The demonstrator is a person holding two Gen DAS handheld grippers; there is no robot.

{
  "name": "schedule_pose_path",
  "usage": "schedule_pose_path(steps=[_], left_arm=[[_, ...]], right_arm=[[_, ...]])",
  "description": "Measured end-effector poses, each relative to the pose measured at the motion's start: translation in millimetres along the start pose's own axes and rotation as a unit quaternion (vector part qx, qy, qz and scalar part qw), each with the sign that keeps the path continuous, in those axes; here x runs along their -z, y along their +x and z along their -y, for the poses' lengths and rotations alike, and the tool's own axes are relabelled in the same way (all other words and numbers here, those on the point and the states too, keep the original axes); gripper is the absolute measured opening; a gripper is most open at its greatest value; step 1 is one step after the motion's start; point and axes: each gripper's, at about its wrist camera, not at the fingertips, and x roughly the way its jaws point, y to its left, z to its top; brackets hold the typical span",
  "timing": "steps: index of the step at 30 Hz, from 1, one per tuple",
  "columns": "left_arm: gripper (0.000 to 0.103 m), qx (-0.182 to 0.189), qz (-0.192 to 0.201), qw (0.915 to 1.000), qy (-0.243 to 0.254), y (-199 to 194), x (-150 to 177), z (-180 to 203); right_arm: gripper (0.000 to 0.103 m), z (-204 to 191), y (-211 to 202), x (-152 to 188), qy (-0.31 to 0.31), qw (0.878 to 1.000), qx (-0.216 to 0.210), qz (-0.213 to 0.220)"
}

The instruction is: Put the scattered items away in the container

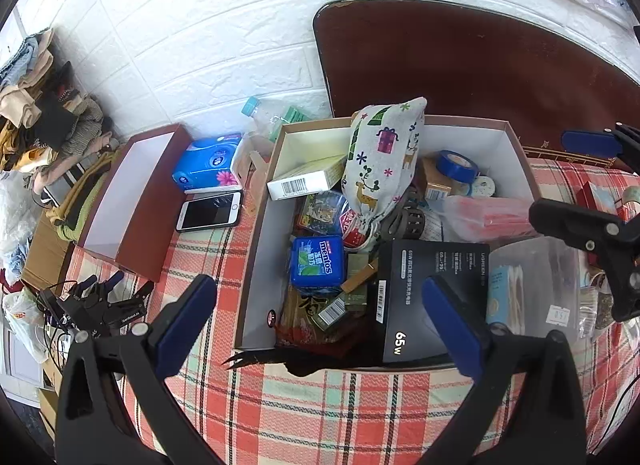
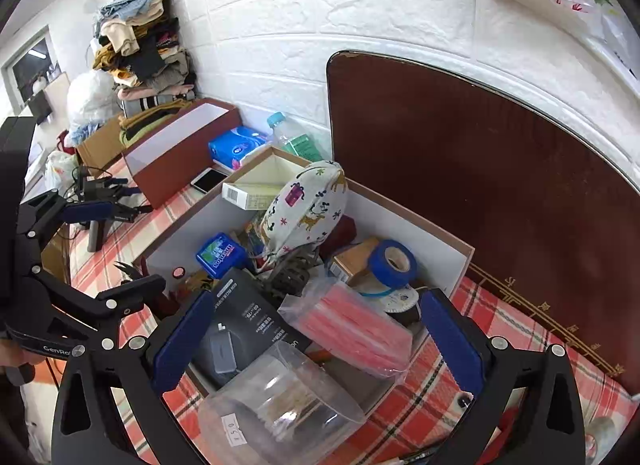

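1. Tabletop (image 1: 320, 405), wearing a red plaid cloth, is carrying an open cardboard box (image 1: 260, 249) near the brick wall.
2. The box is holding a reindeer-print pouch (image 1: 380, 161), a black charger carton (image 1: 424, 297), a Mentos pack (image 1: 318, 261), blue tape (image 1: 456, 165) and a pink bag (image 2: 352, 329).
3. A clear plastic tub (image 2: 280, 405) is resting tilted over the box's near edge.
4. Left claw (image 1: 320, 325) is hovering wide open and empty above the box.
5. Right claw (image 2: 316, 341) is gaping empty, flanking the tub without touching it.

Both wrist views angled down, close, sharing the box (image 1: 262, 225), wall behind
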Motion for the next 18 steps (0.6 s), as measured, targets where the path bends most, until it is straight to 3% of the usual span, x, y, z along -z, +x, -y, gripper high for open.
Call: schedule_pose_path(steps=[11, 18], left_arm=[[0.103, -0.014, 0.007, 0.9997, 0.017, 0.8, 0.9, 3.8], [0.103, -0.004, 0.003, 1.0, 0.004, 1.0, -0.4, -0.1]], right_arm=[[0.103, -0.3, 4.6, 1.6, 0.002, 1.0, 0.001, -0.006], [0.103, -1.8, 6.2, 2.1, 0.002, 1.0, 0.003, -0.007]])
